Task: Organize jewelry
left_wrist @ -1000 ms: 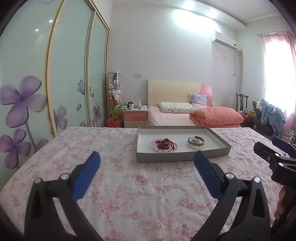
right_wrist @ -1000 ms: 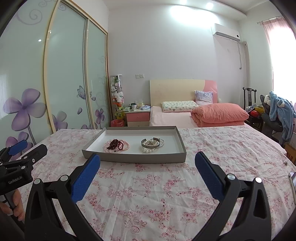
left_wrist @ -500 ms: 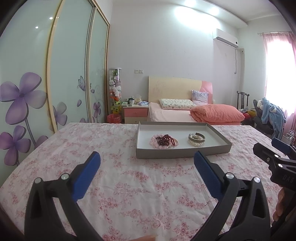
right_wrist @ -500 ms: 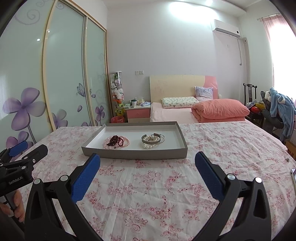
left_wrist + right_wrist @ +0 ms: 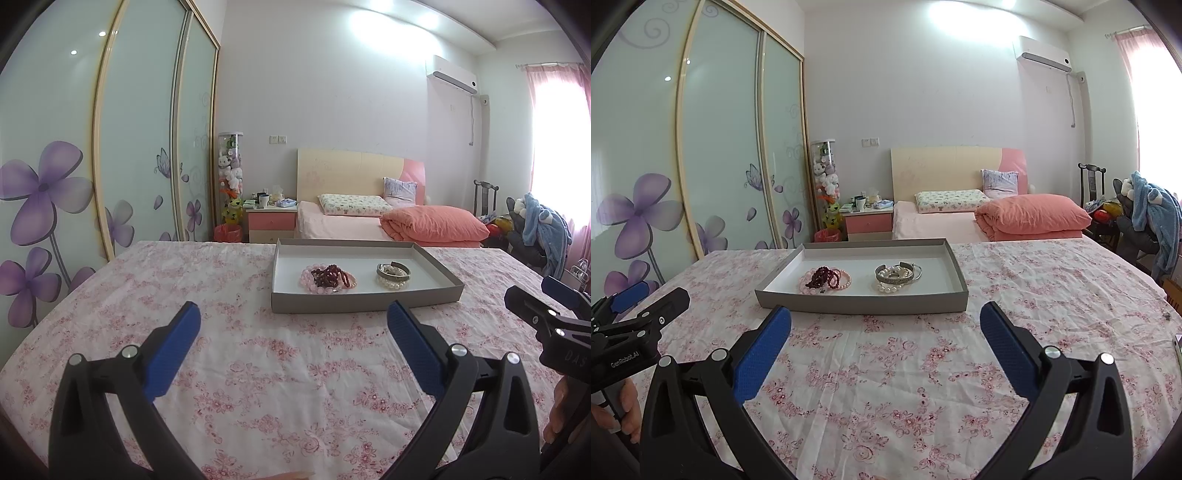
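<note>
My left gripper (image 5: 293,321) and right gripper (image 5: 885,321) both hang with jaws spread wide, holding nothing, above the near part of the floral cloth (image 5: 886,369). The tray (image 5: 864,304) lies ahead of both, toward the cloth's far edge, with beads (image 5: 825,278) left and bangles (image 5: 897,275) right inside it.

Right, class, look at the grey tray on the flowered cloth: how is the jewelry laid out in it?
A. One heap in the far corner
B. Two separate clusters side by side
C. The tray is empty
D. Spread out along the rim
B: in the grey tray, the dark red and pink beads lie apart from the pearl and silver bracelets.
</note>
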`<state>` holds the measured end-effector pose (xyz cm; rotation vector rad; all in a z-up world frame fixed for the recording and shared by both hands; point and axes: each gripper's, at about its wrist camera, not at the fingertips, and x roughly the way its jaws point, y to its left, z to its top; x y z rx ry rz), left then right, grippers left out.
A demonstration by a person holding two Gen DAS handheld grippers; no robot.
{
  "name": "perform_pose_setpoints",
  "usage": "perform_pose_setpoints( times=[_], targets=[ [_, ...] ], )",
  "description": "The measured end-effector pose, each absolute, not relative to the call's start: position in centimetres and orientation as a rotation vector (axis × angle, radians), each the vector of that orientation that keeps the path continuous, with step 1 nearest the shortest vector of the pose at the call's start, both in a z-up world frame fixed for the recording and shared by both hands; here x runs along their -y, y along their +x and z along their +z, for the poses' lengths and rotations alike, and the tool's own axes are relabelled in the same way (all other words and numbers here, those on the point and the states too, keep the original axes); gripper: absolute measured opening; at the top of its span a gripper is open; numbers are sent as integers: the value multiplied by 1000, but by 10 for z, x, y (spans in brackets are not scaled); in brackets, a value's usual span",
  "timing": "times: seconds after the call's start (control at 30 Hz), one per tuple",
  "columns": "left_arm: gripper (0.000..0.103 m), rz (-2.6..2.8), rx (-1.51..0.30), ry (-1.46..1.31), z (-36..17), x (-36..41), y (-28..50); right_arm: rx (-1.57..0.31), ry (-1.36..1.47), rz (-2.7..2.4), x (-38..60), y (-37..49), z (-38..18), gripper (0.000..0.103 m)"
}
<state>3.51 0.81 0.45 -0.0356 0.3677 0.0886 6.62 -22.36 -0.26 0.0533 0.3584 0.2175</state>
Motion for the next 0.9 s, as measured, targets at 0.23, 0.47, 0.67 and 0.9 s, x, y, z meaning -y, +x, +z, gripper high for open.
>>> perform_pose_setpoints(
  times=[0.23,0.47,0.67,0.9],
  targets=[
    [99,89,-369,-35,5,-8,35,-365,59,217,223,67,-4,101],
    [99,87,-378,-34,0,-5,37,-371,61,218,223,68,-5,101],
    [99,87,-382,-36,-1,-5,39,-376,63,219,223,69,-7,101],
    [99,86,-386,-34,-4,-3,40,-381,67,219,223,71,-8,101]
  ],
)
